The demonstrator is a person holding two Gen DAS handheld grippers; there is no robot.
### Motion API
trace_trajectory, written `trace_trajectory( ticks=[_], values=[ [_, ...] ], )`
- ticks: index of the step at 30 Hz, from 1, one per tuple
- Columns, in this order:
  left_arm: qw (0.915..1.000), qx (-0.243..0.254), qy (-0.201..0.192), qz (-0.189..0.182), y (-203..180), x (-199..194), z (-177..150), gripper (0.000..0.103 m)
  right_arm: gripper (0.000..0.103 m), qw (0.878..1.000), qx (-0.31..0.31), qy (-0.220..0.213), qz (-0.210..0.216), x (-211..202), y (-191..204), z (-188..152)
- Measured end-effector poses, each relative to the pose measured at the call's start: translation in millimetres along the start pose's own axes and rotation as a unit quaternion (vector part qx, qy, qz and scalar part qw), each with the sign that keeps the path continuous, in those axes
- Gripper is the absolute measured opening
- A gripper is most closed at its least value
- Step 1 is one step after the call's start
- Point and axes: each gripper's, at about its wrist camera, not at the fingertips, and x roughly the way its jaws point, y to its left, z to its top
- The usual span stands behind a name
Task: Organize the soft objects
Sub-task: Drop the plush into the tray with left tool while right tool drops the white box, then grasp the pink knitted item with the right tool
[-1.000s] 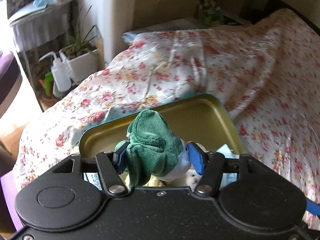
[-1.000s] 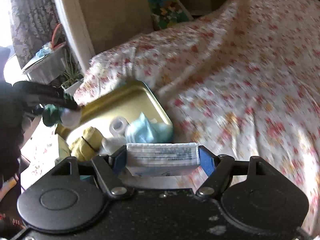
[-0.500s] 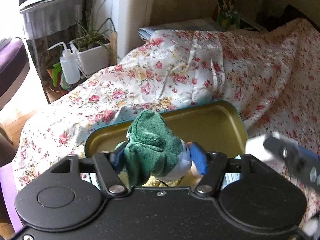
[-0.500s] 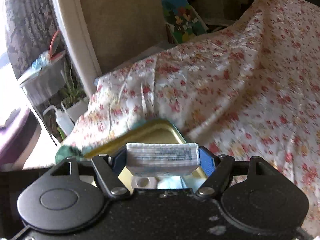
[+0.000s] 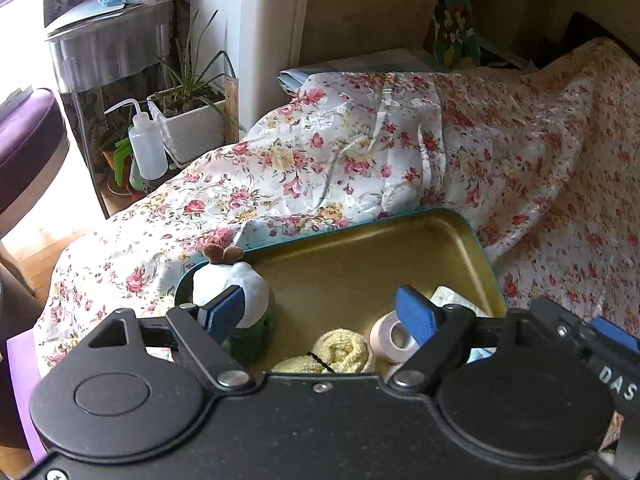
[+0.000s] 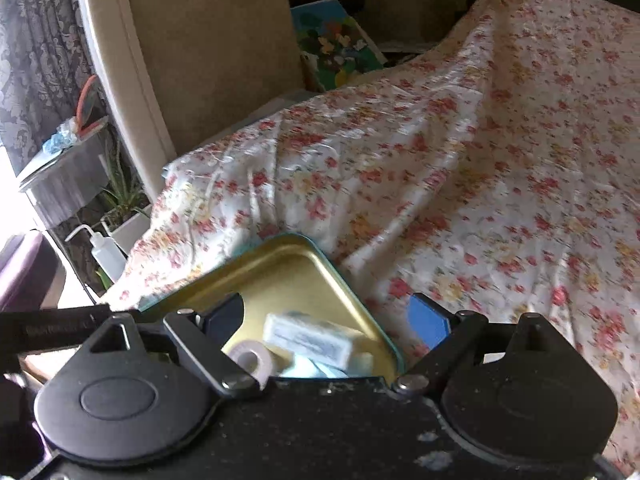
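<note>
Both grippers hovering over the gold tin [image 5: 460, 240] on the floral bedspread [image 5: 340, 160]. Left gripper [image 5: 320, 312] just spread wide, nothing pinched, plush toy [image 5: 236, 284] dropped in the tin's left corner. Right gripper [image 6: 324, 316] likewise opened, white packet [image 6: 308, 338] lying loose inside.

Tin tray [image 5: 472, 240], lower centre of the left wrist view: metal, gold inside with a dull sheen, teal rim. Plush toy [image 5: 240, 292] at its left edge: white and green fleece, matt, fuzzy. Yellow towel roll [image 5: 344, 354]: terry cloth, rough. Tape roll [image 5: 390, 334]: pale, smooth. Wrapped packet [image 6: 308, 338], low in the right wrist view: glossy film. Bedspread [image 5: 360, 160]: floral cloth, satiny, creased. Squeeze bottle [image 5: 146, 148], left: translucent plastic. Gripper bodies: matt black plastic, blue pads.
</note>
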Motion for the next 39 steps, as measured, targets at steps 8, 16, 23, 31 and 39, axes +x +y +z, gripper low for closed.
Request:
trace_trajectory(
  ticks=[8, 16, 23, 31, 39],
  values=[
    [0.9997, 0.024, 0.005, 0.007, -12.9, 0.3, -9.4, 0.079, 0.09, 1.0, 0.012, 0.015, -0.025, -13.3, -29.5, -19.2],
    [0.9992, 0.037, 0.004, 0.011, -16.6, -3.9, -14.5, 0.08, 0.091, 0.999, 0.012, 0.023, -0.045, -26.6, -48.3, -38.5],
    [0.9991, 0.041, 0.01, 0.008, -18.4, -5.0, -18.0, 0.08, 0.091, 0.998, 0.007, 0.031, -0.061, -39.7, -62.9, -58.4],
    [0.9979, 0.062, 0.011, 0.018, -28.2, -4.9, -26.9, 0.08, 0.094, 0.995, 0.003, 0.038, -0.087, -53.0, -83.5, -80.1],
    [0.9951, 0.096, 0.011, 0.02, -46.3, -5.6, -38.9, 0.082, 0.094, 0.993, 0.002, 0.055, -0.103, -59.0, -104.1, -103.2]
  ],
)
